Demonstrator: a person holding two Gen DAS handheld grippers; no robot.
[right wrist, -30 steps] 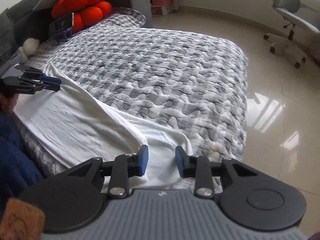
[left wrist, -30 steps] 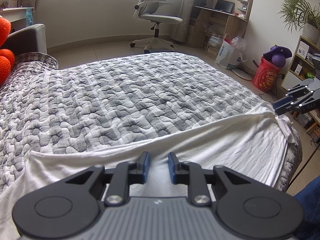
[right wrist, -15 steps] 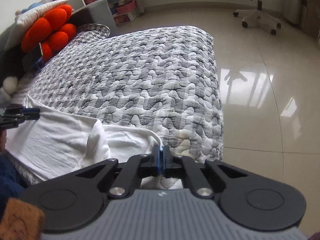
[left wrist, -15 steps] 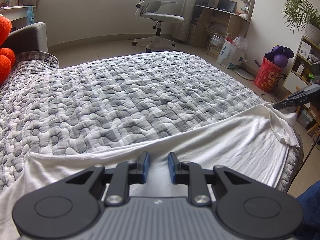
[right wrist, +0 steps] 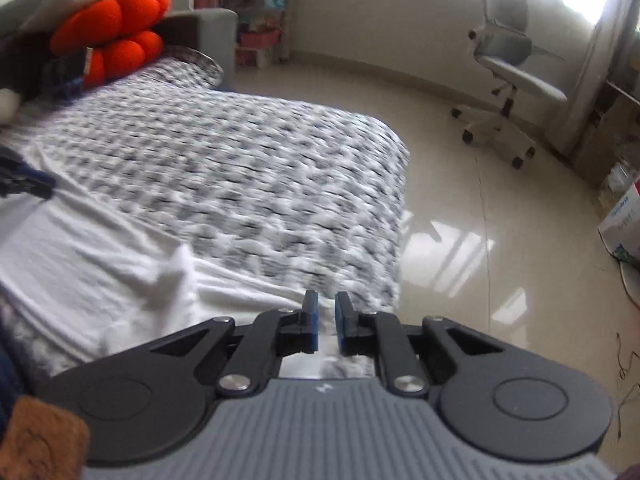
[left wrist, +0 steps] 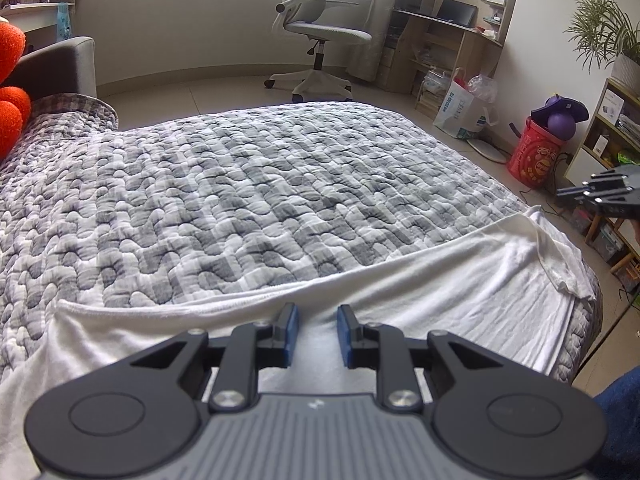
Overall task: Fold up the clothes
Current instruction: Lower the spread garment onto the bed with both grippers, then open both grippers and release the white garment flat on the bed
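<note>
1. While both handheld grippers hover over the near edge of the bed, a white cotton garment (left wrist: 460,292) lies spread flat along that edge, on top of a grey and white quilted bedspread (left wrist: 240,200).
2. Its long axis runs parallel to the near edge of the bed, from the left gripper's side across to the right-hand near corner.
3. One end of the garment reaches the right-hand near corner of the bed, where a loose hemmed flap (left wrist: 560,256) is folded over and hangs slightly off the side.
4. Its far long edge forms a straight, slightly rolled line across the bedspread.
5. Seen from the right wrist camera, which is blurred, the same white garment (right wrist: 92,264) shows a raised wrinkle near its middle.
6. The left gripper (left wrist: 316,334), black with blue pads, hovers over the garment with its jaws narrowly apart; no cloth is seen pinched between them.
7. The right gripper (right wrist: 325,320) sits at the garment's end by the near corner; its jaws have just been opening and now stand at a narrow gap, with nothing gripped between them.
8. The right gripper also appears at the right edge of the left wrist view, above the floor and apart from the flap.
9. An orange plush cushion (right wrist: 116,36) rests at the head end of the bed.
10. A grey swivel office chair (left wrist: 316,40) stands on the tiled floor beyond the far edge of the bed.
</note>
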